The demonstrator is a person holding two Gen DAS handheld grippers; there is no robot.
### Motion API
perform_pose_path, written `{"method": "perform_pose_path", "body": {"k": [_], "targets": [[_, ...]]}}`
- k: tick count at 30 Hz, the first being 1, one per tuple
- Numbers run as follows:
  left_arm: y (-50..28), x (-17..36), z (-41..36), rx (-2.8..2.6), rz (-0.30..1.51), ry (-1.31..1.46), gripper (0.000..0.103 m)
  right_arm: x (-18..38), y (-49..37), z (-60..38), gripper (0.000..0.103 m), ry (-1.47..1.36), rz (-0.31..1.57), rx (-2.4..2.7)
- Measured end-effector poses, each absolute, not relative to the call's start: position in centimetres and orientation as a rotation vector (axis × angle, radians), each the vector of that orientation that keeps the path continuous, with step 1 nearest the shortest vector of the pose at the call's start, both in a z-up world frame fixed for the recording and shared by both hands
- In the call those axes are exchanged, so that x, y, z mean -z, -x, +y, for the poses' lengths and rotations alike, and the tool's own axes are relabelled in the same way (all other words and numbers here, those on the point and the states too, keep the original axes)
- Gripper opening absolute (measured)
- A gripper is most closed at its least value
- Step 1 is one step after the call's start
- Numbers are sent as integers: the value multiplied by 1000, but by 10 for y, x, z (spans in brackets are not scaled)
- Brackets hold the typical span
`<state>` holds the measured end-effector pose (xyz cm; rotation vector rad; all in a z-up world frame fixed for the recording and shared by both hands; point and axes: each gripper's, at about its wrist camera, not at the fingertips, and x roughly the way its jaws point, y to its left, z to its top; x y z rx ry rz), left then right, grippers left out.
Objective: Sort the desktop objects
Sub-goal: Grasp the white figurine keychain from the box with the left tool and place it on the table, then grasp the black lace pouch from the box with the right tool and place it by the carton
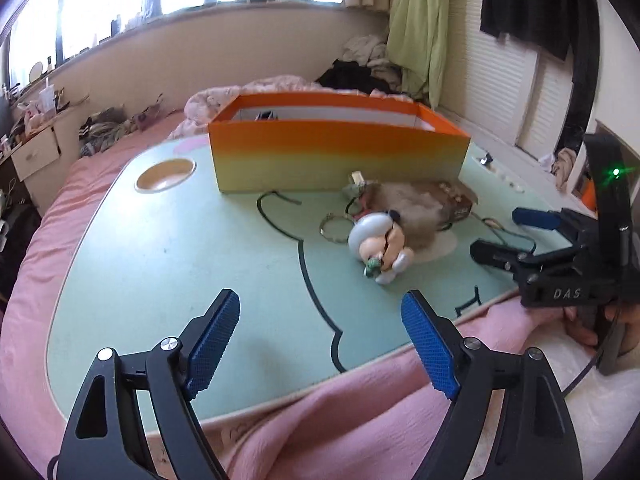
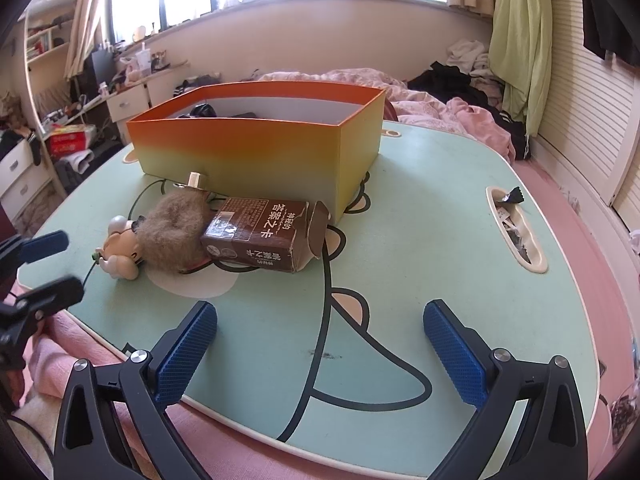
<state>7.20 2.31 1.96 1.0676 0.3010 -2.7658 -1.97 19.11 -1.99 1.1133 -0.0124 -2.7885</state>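
Lap table [image 1: 160, 264], pale green, on pink bedding. Orange-to-yellow box [image 2: 256, 152], open-topped, stood toward the far side, dark items inside. In front of it lay a brown carton [image 2: 256, 232] on its side, touching a tuft of brown fur [image 2: 172, 232]; a small white figurine [image 1: 376, 248] lay against the fur's other side, a metal ring [image 1: 334, 228] just beside it. Left gripper [image 1: 320, 332]: jaws spread wide, nothing between them. Right gripper [image 2: 320, 352]: jaws likewise wide apart, empty, above the table's near edge.

Bedroom: bed [image 1: 52, 216], hung clothes [image 2: 520, 40], drawers [image 2: 128, 102].
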Motion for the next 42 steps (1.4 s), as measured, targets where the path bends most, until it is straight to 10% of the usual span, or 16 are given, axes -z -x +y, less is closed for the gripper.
{"method": "perform_pose_path", "body": {"k": [12, 18, 26, 30, 42], "targets": [[-55, -8, 35, 2707, 258, -1043, 103, -54, 34, 200, 96, -878, -392, 2607], [-56, -7, 38, 2706, 257, -1036, 103, -76, 154, 156, 63, -1245, -562, 2315], [-55, -8, 37, 2710, 259, -1028, 103, -47, 249, 76, 61, -1530, -550, 2180], [-57, -7, 37, 2719, 264, -1021, 103, -17, 263, 60, 35, -1686, -514, 2164], [-57, -6, 33, 2722, 260, -1016, 103, -147, 106, 153, 28, -1013, -390, 2317]]}}
